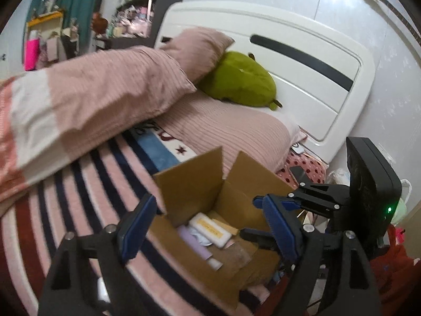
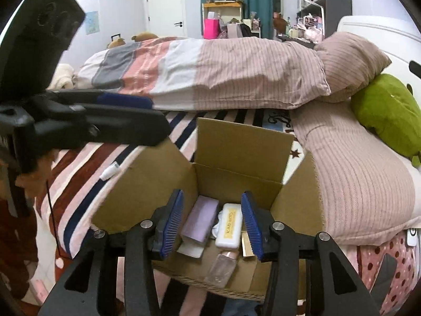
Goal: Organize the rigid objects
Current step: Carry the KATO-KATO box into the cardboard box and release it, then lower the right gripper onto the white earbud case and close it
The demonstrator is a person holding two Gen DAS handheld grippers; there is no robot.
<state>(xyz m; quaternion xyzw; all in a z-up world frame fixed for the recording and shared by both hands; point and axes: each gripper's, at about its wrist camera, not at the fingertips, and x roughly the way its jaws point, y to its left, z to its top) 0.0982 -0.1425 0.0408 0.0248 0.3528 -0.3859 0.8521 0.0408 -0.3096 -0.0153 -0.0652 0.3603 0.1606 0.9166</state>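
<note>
Hovering with right gripper (image 2: 213,226) part-open and empty over the small, rigid, likely slippery, fragile bottle (image 2: 222,268) just below in the cardboard box (image 2: 244,142), best pinched across its flat sides, left gripper (image 1: 208,226) spread wide, holding nothing

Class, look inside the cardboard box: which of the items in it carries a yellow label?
The white rectangular case, lying between the lilac box and the box wall; the lilac box and the clear bottle show no yellow label.

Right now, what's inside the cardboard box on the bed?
Inside the cardboard box I can see a lilac box, a white case with a yellow label, a clear little bottle and something white and crumpled. Whatever lies underneath them is covered.
</note>
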